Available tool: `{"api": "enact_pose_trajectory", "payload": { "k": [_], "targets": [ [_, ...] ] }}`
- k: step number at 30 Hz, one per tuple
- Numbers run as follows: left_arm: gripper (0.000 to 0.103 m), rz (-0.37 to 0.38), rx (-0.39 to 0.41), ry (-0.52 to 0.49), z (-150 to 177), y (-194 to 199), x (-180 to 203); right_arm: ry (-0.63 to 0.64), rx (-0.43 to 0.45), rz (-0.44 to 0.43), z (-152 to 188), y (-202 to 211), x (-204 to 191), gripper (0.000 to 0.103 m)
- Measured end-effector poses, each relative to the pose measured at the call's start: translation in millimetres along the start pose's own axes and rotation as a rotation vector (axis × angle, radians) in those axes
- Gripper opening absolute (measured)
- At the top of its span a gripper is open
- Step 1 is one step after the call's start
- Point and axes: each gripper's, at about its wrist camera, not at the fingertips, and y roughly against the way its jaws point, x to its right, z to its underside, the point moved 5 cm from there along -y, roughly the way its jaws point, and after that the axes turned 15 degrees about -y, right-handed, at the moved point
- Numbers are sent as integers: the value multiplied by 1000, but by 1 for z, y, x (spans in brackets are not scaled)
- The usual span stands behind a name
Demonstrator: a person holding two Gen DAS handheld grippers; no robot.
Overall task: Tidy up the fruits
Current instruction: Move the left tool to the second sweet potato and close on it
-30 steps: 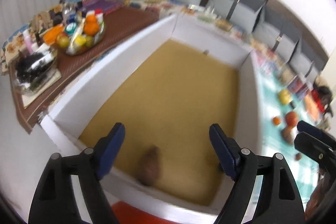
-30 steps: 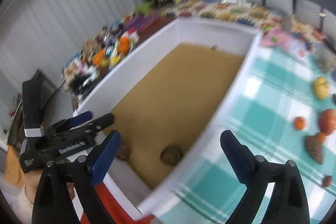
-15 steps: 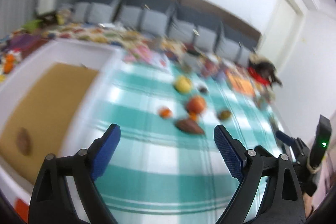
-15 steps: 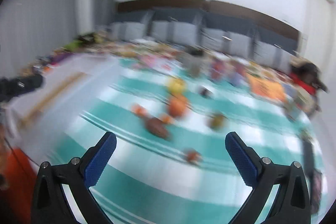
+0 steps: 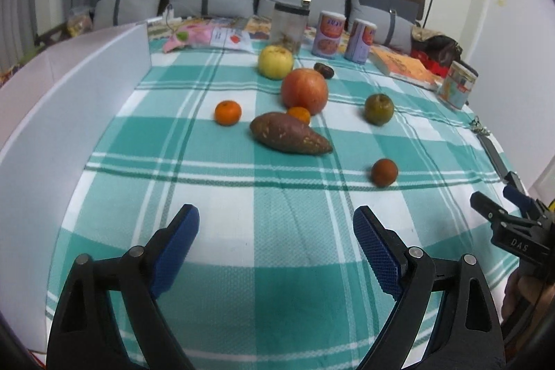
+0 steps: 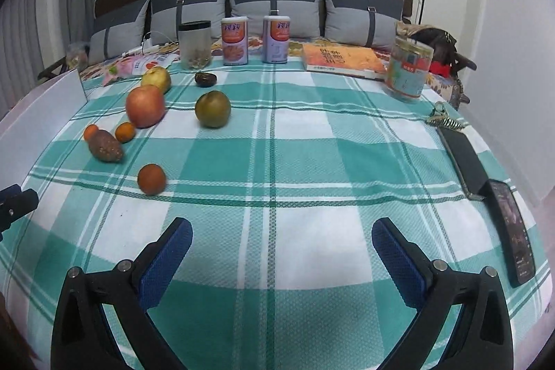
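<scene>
Fruits lie scattered on the teal-and-white checked cloth point(image 5: 277, 231) ahead of us: a red apple point(image 5: 304, 89) sits behind a sweet potato point(image 5: 289, 134), with a small orange point(image 5: 299, 114) tucked between them and touching both. Another small orange point(image 5: 228, 112) rests to the left of that group, a yellow apple point(image 5: 275, 61) farther back, a greenish round fruit point(image 5: 378, 109) off to the right, and a reddish-brown round fruit point(image 5: 384, 172) nearest to us. A white box wall point(image 5: 69, 99) runs along the cloth's left edge. We hold our left tool point(image 5: 275, 248) spread wide and empty above the cloth, and our right tool point(image 6: 281, 252) likewise gapes with nothing between its blue pads point(image 6: 166, 262), well short of every fruit. Two cans point(image 6: 235, 40) and a book point(image 6: 341, 58) stand beyond.
</scene>
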Motion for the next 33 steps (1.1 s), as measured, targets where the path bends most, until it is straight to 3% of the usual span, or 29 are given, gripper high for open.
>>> {"api": "enact_pose_trajectory", "payload": {
  "k": [5, 11, 20, 33],
  "targets": [
    [92, -49, -18, -4, 5, -16, 0, -2, -39, -3, 11, -11, -5, 103],
    [92, -40, -36, 7, 13, -23, -1, 33, -19, -11, 12, -8, -14, 103],
    [92, 4, -106, 55, 26, -45, -6, 8, -90, 24, 21, -30, -6, 103],
    [93, -33, -139, 6, 27, -49, 1, -70, -152, 42, 25, -41, 9, 103]
  ]
}}
